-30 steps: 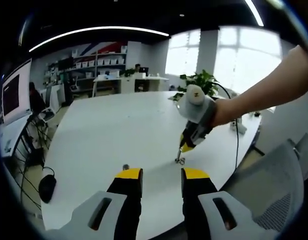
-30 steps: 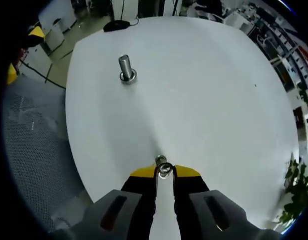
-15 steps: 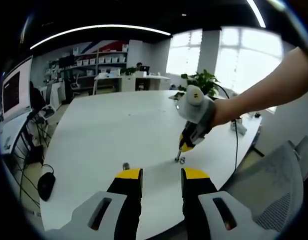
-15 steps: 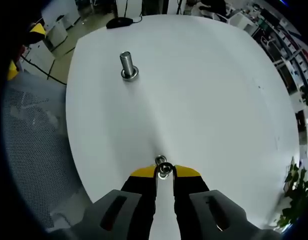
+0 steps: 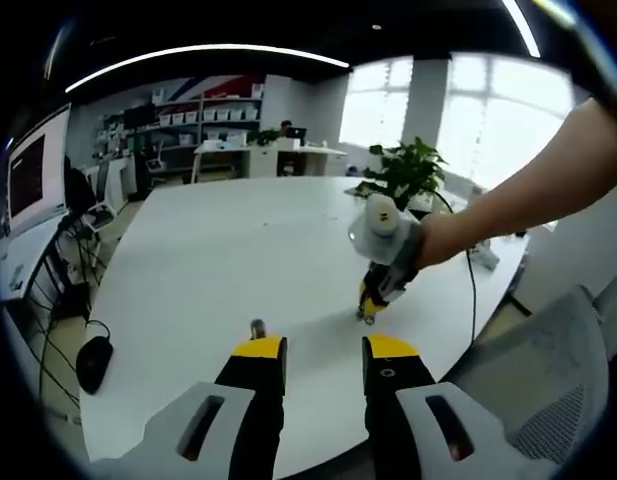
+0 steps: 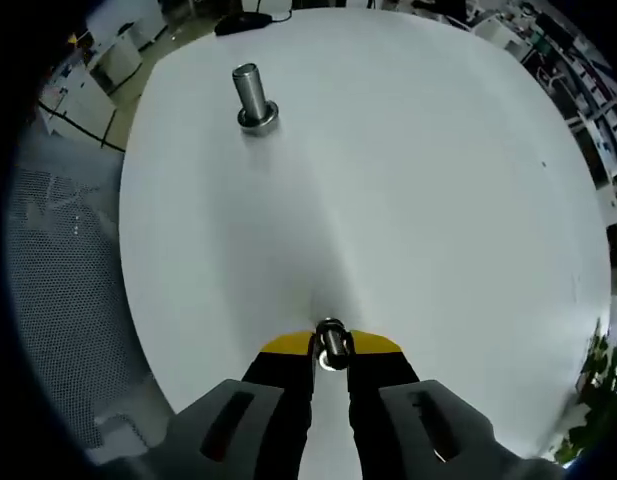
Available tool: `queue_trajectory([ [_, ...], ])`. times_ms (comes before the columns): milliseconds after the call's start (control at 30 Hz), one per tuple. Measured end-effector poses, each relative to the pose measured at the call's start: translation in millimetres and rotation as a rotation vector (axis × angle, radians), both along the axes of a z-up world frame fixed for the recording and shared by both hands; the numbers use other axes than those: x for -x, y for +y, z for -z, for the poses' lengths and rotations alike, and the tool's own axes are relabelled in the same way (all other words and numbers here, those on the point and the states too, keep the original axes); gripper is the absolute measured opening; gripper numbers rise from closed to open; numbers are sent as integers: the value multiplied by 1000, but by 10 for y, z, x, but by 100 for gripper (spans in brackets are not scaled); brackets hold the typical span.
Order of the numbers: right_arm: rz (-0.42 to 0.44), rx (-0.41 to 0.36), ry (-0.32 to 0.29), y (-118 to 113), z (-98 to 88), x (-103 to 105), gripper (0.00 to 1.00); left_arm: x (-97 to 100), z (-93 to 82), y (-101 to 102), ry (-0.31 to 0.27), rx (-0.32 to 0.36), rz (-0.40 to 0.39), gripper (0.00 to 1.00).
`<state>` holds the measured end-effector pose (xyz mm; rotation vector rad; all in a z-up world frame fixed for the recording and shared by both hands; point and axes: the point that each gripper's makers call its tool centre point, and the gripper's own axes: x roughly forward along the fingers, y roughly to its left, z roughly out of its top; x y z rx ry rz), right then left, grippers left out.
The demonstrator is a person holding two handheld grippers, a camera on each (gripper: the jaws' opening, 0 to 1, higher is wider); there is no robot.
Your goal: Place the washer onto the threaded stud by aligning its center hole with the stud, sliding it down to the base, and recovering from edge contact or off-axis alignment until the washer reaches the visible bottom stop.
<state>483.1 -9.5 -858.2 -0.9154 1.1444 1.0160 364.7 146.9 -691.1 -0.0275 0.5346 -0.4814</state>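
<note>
Two hand-held grippers work over a wide white desk (image 6: 408, 180). In the right gripper view, the right hand-held gripper (image 6: 330, 350) is clenched on a small metal washer (image 6: 331, 347), which sits pinched edge-up between the yellow-tipped jaws, just above the desk surface. The threaded stud (image 6: 252, 96) stands upright on its round base well apart from the washer, toward the far left edge of the desk, with a grey mesh chair (image 6: 58, 290) beyond that edge.

In the left gripper view, the left hand-held gripper (image 5: 324, 352) hovers with its jaws parted and nothing between them. The stud (image 5: 256, 328) shows just beyond its left jaw tip. The right hand-held gripper (image 5: 369, 312) comes in from the right, held in a person's hand (image 5: 443, 240), its tip low over the desk. A black mouse (image 5: 93, 357) lies near the desk's left edge, and a potted plant (image 5: 408, 170) stands at the far side.
</note>
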Motion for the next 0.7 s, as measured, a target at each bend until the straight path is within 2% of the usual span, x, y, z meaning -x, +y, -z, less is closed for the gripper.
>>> queue_trajectory([
  [200, -7, 16, 14, -37, 67, 23, 14, -5, -6, 22, -2, -1, -11, 28],
  [433, 17, 17, 24, -12, 37, -7, 14, -4, 9, 35, 6, 0, -17, 28],
  [700, 39, 25, 20, -109, -100, 54, 20, -7, -16, 63, -3, 9, -31, 28],
])
